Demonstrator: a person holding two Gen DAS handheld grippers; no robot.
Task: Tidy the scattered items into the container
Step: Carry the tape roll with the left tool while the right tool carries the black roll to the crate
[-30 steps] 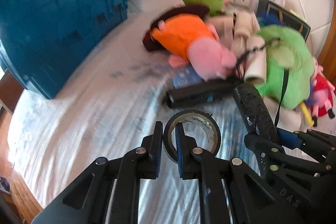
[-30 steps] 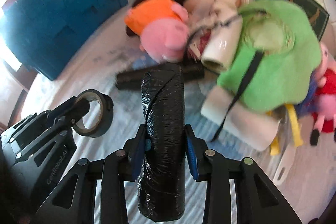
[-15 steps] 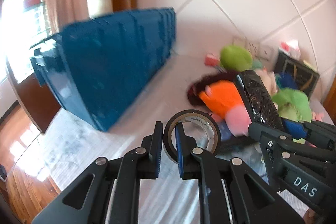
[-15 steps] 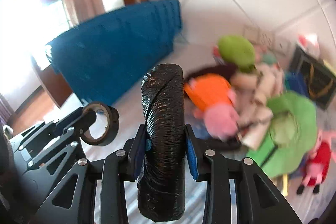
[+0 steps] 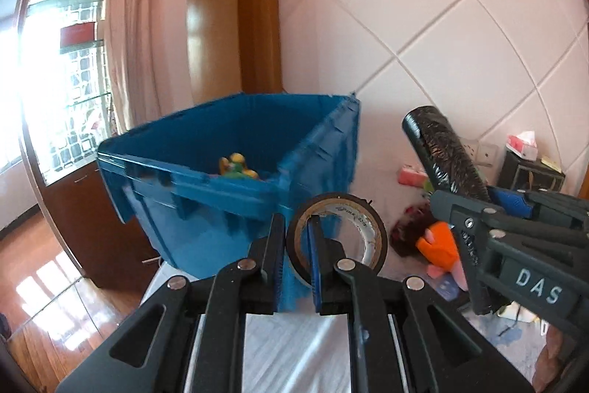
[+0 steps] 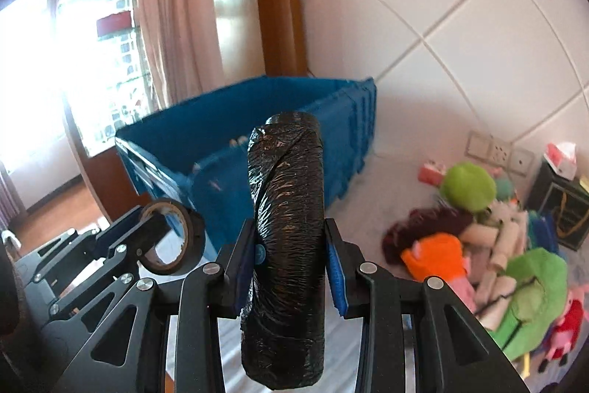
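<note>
Container [image 5: 235, 194], a ribbed blue plastic crate, sits on the white-sheeted surface [image 5: 294, 348] by the tiled wall, its inside mostly hidden. Left gripper [image 5: 297, 256] pinches a black tape ring's [image 5: 368, 238] wall. Right gripper [image 6: 291, 264] clamps a crinkly black-wrapped roll [image 6: 285, 245]. Plush toys [image 6: 522, 282] heap blurrily at right.

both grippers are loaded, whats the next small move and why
Probably carry both forward until they are over the open blue bin, then release. The left gripper pinches the tape roll and the right gripper clamps the black wrapped roll, both short of the bin's near rim.
</note>
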